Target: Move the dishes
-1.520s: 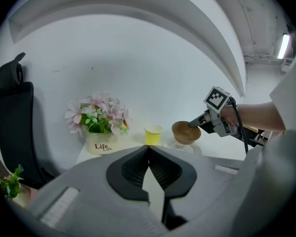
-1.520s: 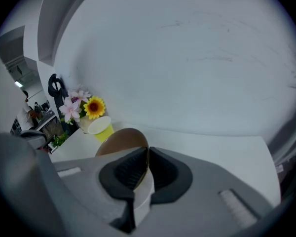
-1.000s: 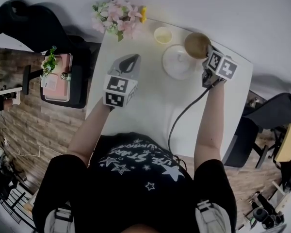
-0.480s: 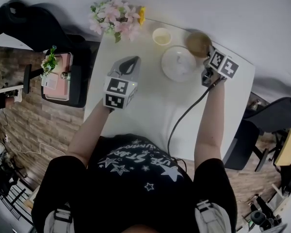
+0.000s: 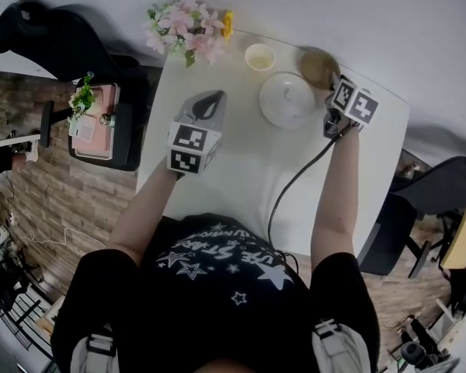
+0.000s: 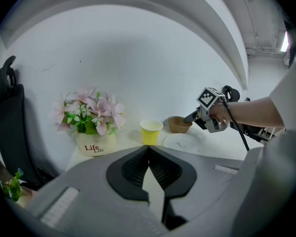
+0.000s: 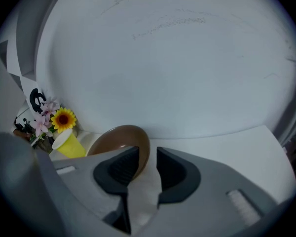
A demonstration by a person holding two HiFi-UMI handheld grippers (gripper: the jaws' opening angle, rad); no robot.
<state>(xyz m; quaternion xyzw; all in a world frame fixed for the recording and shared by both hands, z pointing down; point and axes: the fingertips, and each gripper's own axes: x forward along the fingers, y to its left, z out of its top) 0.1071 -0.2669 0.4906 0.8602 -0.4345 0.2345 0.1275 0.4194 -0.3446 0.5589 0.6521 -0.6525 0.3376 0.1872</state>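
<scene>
The right claw [image 7: 148,154] is just letting go: its jaws have been parting, and the near rim of the brown bowl [image 7: 119,141] is standing in the gap between them, with the pads no longer pressing on it. The bowl seems to be resting on the desk [image 5: 241,169] just beside the white plate [image 5: 286,99], at the plate's far right. So the step in hand, as I am judging it, is the release of the bowl. To do it well, the jaws should be opening wide enough that both pads are clearing the rim. Only then should the claw be drawing straight back along its own line, away from the plate – a sideways pull could be catching the rim and tipping or dragging the bowl. The left claw [image 6: 148,149] is clenched on nothing and is hovering over the desk at the plate's near left – it is needing no move for this step.
</scene>
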